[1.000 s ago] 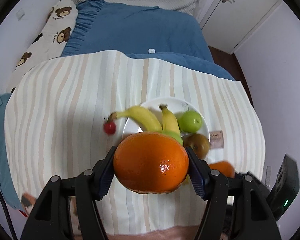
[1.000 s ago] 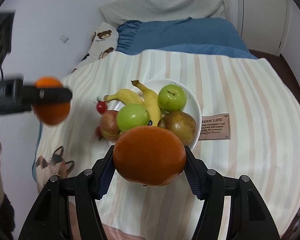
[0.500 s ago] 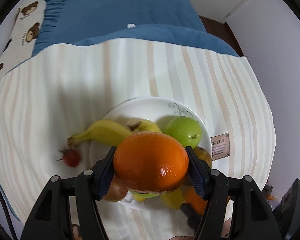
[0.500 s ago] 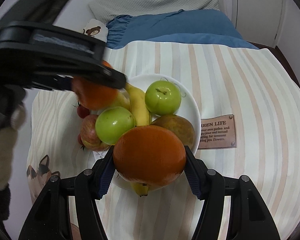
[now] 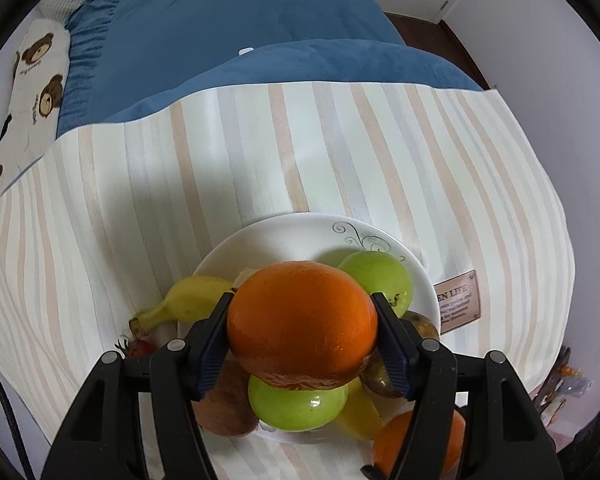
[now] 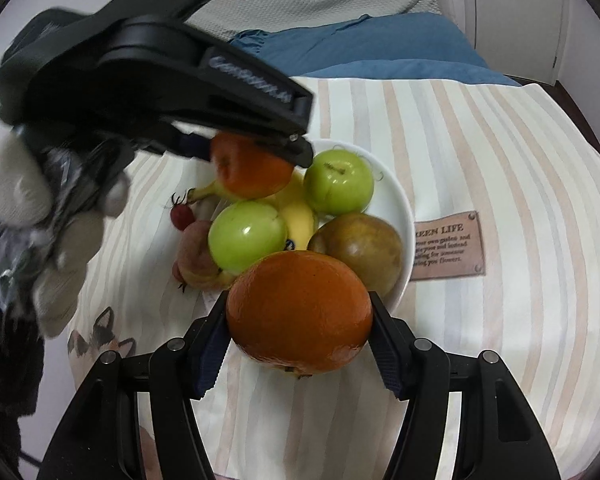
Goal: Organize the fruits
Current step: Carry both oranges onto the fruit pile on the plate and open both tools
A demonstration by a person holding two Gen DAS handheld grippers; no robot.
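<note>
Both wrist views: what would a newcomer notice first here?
First, the two round oranges, one clamped in the left tongs above the white plate, the other in the right tongs at its near rim. Then the plate's pile: green apples, yellow bananas, a brown pear.

A bed with a blue quilted cover [image 5: 236, 40] and teddy-bear-print pillow [image 5: 32, 80] stands against pale walls [image 5: 540, 60], white door [image 6: 512, 20] beyond

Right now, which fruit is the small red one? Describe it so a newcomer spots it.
Find the white plate of fruit on the striped cloth. Off its left rim, beside the banana tip, lies the small red fruit, smallest there and the only bright red one.
</note>
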